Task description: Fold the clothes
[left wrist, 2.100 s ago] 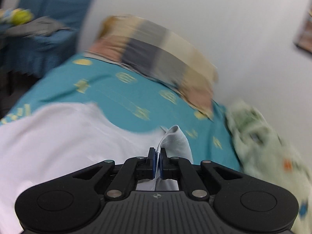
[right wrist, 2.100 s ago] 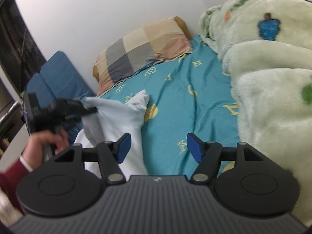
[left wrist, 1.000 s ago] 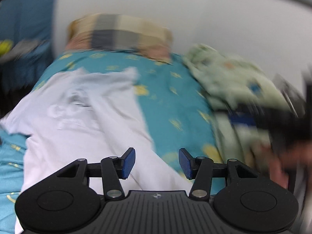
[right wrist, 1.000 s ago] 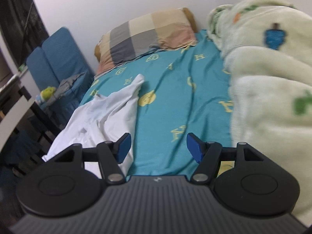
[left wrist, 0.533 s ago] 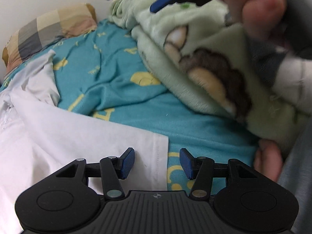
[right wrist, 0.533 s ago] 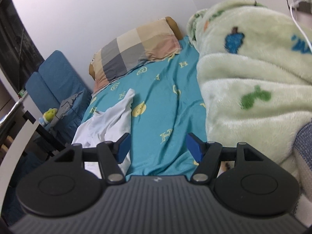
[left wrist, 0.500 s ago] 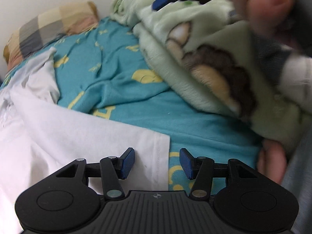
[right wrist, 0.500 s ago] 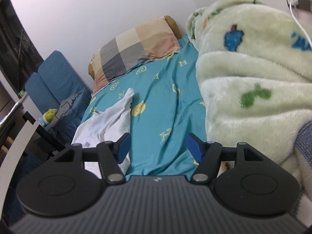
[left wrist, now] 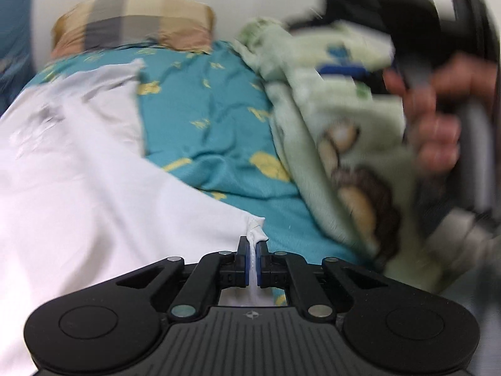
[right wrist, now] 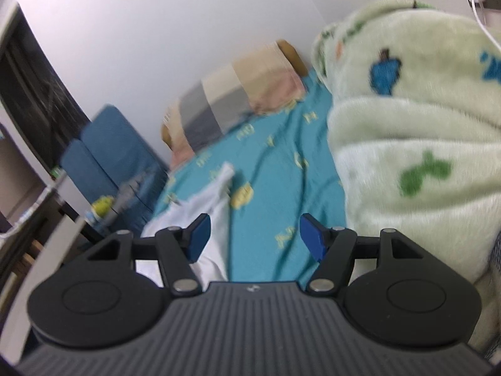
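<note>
You are clamping your left hand-held gripper [left wrist: 250, 258] on the white T-shirt [left wrist: 94, 188] corner beside the green blanket [left wrist: 328, 144]; your right hand-held gripper [right wrist: 253, 239] is hovering released.

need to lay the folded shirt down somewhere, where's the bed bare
The bare strip is the teal sheet between the white shirt and the green fleece blanket, up to the checked pillow. The blanket side is crowded. The left gripper pinches the shirt's corner.
</note>
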A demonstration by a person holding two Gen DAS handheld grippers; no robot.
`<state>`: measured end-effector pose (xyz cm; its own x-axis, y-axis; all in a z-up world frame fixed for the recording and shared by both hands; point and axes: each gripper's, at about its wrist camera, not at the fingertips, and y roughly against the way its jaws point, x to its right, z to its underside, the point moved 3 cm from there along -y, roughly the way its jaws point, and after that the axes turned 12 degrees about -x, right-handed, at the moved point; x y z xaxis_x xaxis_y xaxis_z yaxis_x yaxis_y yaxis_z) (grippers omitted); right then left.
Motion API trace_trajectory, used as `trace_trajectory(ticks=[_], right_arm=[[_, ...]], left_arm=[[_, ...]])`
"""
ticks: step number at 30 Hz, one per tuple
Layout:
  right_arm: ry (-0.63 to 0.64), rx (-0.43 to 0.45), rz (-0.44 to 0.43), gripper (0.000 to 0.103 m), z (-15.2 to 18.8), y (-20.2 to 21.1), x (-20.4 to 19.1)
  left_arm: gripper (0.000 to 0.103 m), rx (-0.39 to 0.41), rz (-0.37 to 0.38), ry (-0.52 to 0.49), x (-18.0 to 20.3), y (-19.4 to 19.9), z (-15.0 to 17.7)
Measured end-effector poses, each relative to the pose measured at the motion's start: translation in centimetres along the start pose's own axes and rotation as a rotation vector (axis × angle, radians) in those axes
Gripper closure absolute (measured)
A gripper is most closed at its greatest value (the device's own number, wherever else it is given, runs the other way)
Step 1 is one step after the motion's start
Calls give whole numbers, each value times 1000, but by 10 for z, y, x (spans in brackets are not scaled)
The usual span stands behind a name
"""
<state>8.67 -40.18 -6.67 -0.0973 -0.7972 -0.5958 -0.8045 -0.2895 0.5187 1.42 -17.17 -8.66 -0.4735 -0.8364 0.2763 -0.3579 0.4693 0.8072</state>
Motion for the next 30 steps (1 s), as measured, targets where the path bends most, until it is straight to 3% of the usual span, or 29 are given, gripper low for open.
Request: trace_trajectory(ticks=[5, 9, 13, 16, 18, 21, 24, 26, 30], right_arm=[[3, 17, -98, 37, -3, 11, -8], [89, -72, -141, 37, 10, -4, -32], [220, -206, -131, 37, 40, -32, -67], [305, -320, -111, 37, 68, -54, -89], [360, -384, -102, 44, 89, -65, -100], [426, -452, -78, 49, 117, -78, -113], [443, -481, -57, 56, 131, -86, -119], [437, -482, -50, 63, 133, -89, -119], [411, -455, -33, 71, 127, -92, -115]], left_arm=[[99, 2, 92, 275, -50, 66, 24], [99, -116, 21, 474, -91, 82, 59], [98, -185, -22, 556, -117, 76, 74], [94, -166, 2, 543, -119, 82, 70], [76, -167, 10, 523, -119, 87, 68], [60, -147, 32, 508, -122, 98, 67], [48, -83, 68, 534, -137, 116, 58], [46, -33, 88, 557, -151, 128, 50], [38, 94, 94, 673, -217, 139, 12]])
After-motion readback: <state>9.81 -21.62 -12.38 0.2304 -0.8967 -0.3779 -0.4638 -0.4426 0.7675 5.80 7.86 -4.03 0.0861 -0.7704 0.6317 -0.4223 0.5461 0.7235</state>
